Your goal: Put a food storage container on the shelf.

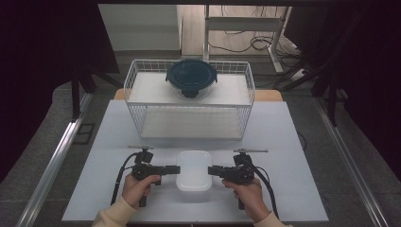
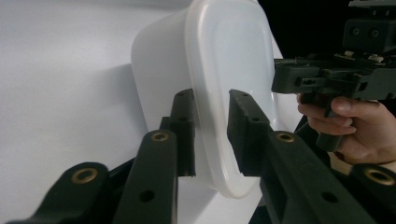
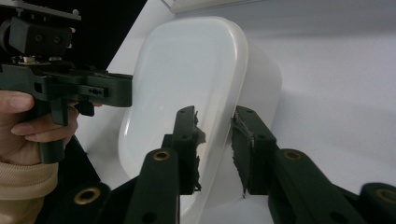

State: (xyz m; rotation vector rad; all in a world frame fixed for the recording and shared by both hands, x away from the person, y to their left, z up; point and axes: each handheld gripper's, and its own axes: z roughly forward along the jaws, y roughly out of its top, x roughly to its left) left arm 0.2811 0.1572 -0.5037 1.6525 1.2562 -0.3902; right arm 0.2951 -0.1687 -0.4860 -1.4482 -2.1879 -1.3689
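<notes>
A white translucent lidded box lies on the white tabletop between the person's two hands. My left gripper points level at the box's left edge. In the left gripper view my left gripper straddles the lid's rim, one jaw over the lid, one beside the wall, a narrow gap left. My right gripper meets the box's right edge the same way; my right gripper has the rim between worn pads. I see no firm pinch.
A white wire basket stands behind the box at mid-table, with a round dark-blue lidded container on its upper shelf. Dark curtains flank the table; a metal rail runs along the left. Desk legs and cables lie beyond.
</notes>
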